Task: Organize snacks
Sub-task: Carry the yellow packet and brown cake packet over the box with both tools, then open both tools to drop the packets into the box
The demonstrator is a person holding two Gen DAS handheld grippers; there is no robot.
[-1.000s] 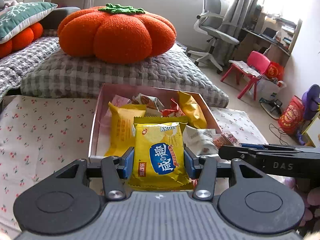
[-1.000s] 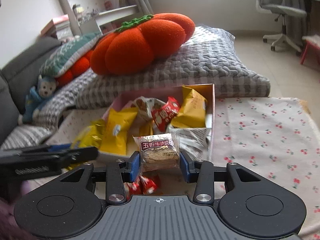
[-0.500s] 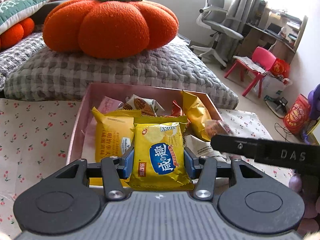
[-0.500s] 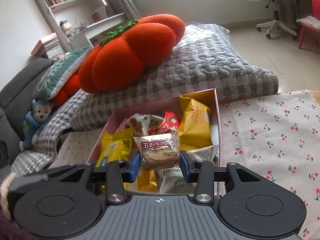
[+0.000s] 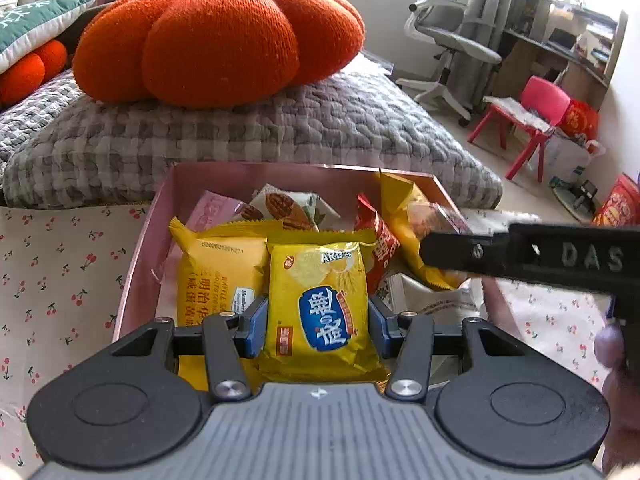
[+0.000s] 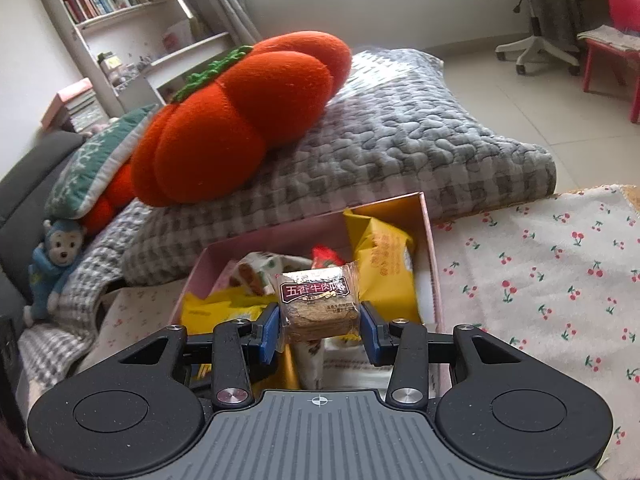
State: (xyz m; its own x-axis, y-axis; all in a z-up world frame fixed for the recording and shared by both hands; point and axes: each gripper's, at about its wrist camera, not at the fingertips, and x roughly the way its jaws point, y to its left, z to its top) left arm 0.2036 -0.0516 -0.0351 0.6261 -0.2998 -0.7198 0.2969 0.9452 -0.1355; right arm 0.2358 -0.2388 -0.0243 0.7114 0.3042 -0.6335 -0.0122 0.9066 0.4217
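Two snacks hang over the pink box (image 5: 136, 248), left gripper (image 5: 318, 316) clenched on the yellow chip packet (image 5: 320, 300), right gripper (image 6: 318, 322) on the clear-wrapped biscuit (image 6: 316, 304); lower each into a free gap before releasing.

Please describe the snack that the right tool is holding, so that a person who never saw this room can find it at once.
Find the big orange pumpkin cushion on the grey quilt; in front of it sits an open pink box full of snacks. Just above the box, the right tool grips a small clear-wrapped biscuit. Unlike the yellow packets around it, it shows brown biscuit through the wrapper and has a dark brown label.
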